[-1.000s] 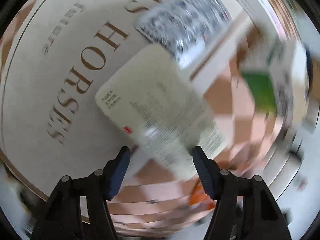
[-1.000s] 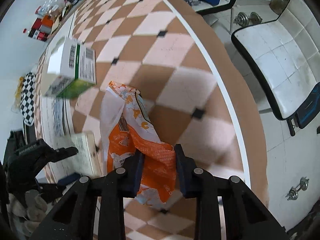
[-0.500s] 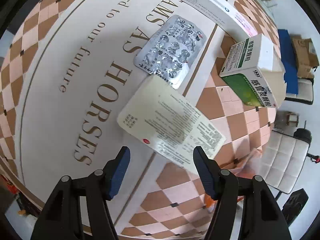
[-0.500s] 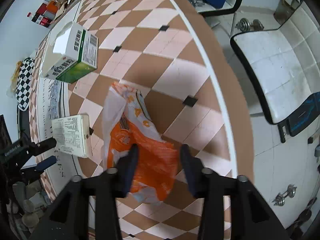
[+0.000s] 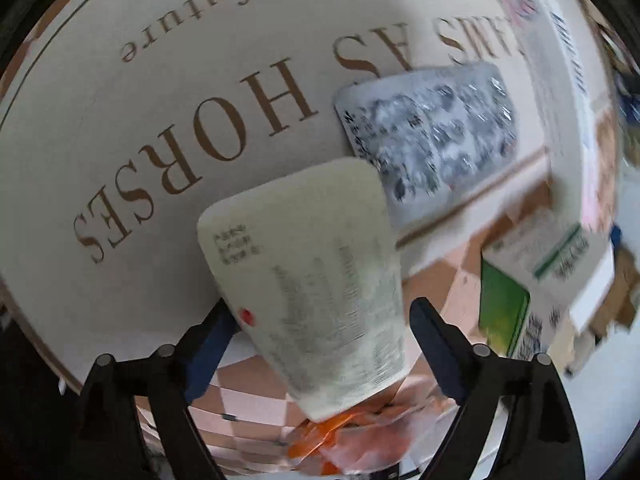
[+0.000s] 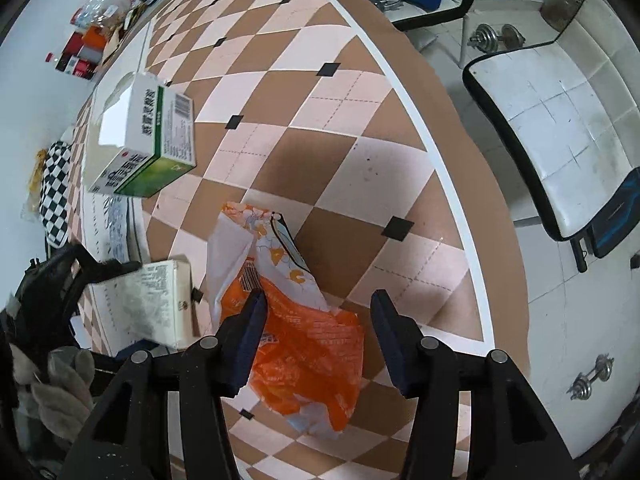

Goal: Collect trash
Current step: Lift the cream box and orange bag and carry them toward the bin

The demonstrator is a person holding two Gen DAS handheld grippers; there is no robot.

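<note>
A flat cream box (image 5: 316, 280) with small print lies half on the white lettered mat (image 5: 160, 80), between the wide-apart fingers of my left gripper (image 5: 320, 328); whether they touch it I cannot tell. The same box shows in the right wrist view (image 6: 148, 304). An orange and white snack bag (image 6: 292, 320) lies on the checkered tablecloth (image 6: 320, 120). My right gripper (image 6: 316, 320) is open above the bag, one finger on each side. A silver blister pack (image 5: 432, 136) lies past the cream box.
A green and white medicine box (image 6: 148, 140) stands further along the table and shows in the left wrist view (image 5: 532, 280). A long white box (image 5: 560, 60) lies beyond it. A white chair (image 6: 560, 120) and dumbbells (image 6: 496, 38) stand beside the table's edge.
My right gripper has opened and let go of the orange bag, which now lies on the cloth. My left gripper has moved in close around the cream box.
</note>
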